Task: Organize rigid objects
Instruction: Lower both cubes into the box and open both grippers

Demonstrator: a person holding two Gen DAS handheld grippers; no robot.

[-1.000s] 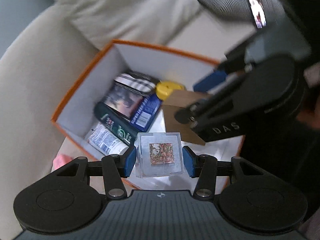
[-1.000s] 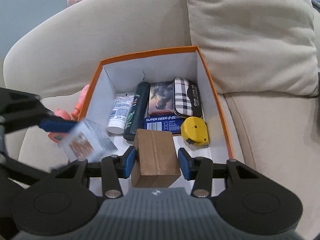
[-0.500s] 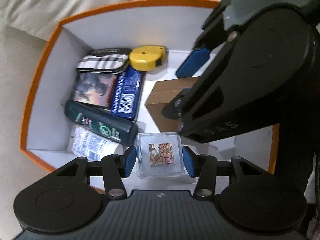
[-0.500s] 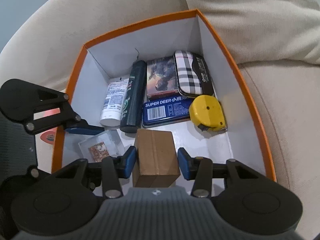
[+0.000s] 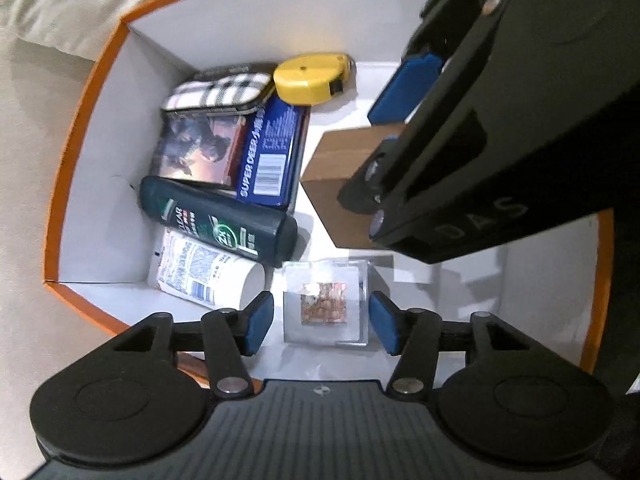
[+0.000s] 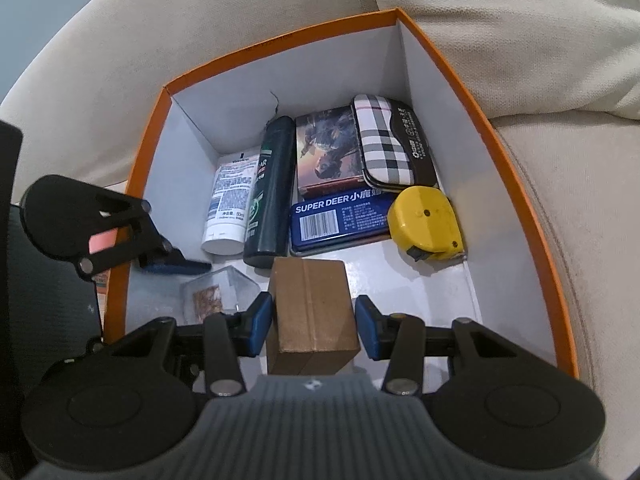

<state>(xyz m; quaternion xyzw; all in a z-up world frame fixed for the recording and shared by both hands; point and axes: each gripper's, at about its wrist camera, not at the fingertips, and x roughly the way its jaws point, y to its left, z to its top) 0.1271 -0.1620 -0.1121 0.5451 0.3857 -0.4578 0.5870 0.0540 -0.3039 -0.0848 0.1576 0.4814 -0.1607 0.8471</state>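
Two tongs reach into the orange box: left tongs stand open around the flat clear case; right tongs flank the upright cardboard block, contact unclear.

Dim, soft indoor light, strong fisheye bending toward black corners, orange box rim bowed, soft shadows on its white floor, mild glare on yellow tape measure, right gripper dark, slightly blurred close-up, labels legible.
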